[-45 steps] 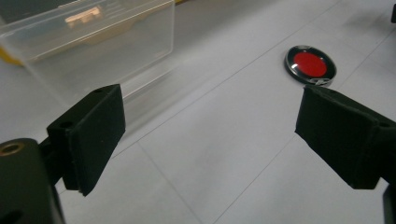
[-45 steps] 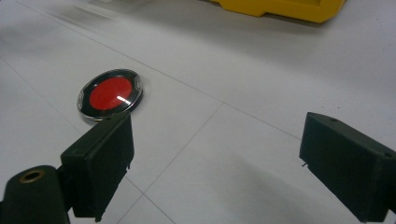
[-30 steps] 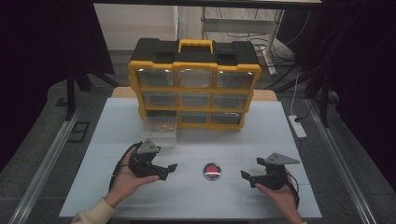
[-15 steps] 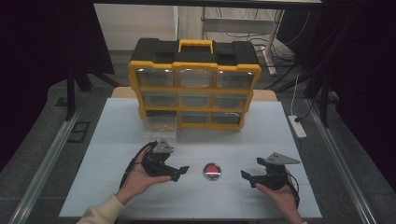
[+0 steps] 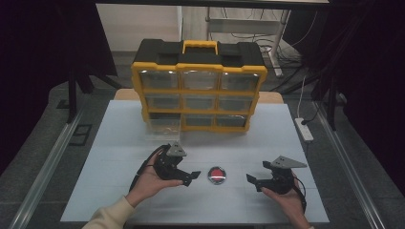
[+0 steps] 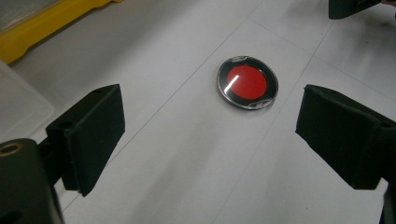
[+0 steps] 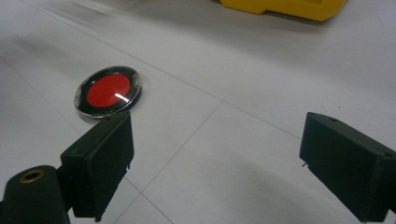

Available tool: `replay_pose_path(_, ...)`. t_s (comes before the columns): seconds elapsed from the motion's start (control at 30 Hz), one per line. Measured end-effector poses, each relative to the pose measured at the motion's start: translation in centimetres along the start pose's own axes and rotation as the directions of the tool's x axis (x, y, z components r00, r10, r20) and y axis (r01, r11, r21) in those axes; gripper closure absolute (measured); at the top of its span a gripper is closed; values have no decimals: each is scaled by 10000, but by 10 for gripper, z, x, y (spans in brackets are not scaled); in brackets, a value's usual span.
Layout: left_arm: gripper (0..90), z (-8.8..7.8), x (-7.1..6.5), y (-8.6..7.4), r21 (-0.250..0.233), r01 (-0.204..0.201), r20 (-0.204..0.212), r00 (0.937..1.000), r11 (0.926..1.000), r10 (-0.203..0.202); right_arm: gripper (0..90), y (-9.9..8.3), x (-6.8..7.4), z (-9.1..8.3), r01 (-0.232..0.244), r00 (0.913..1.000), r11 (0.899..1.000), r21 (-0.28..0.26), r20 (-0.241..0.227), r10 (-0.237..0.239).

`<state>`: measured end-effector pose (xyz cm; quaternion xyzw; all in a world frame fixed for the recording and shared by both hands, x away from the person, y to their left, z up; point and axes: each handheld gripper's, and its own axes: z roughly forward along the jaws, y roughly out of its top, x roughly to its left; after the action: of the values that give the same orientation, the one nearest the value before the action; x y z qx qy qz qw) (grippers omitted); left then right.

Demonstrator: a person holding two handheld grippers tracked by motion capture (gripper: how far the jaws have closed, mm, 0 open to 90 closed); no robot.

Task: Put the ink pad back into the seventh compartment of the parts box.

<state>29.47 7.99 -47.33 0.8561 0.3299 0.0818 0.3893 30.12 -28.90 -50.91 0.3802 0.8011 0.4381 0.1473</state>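
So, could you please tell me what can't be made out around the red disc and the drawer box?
- Drawer box contents: high view, too small and dim behind the clear fronts.
- Red disc markings: left gripper view, a glare streak crosses it.
- Pulled-out clear drawer: left gripper view, cut off by the left edge.
- Right gripper: left gripper view, a corner, cut by the top edge.

Probably lab: framed rig table (image 5: 119, 143).
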Motion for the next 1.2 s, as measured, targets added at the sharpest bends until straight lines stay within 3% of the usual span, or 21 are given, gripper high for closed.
replay_pose_path(0.5,90,29,-15,18,422,-462,477,9979,9980,442,104,0,0,0,-3,10000,10000,10,4,3)
replay_pose_path(1.2,85,53,-21,28,1012,-880,775,9937,9910,804,104,1,0,0,43,10000,10000,3,1,-43)
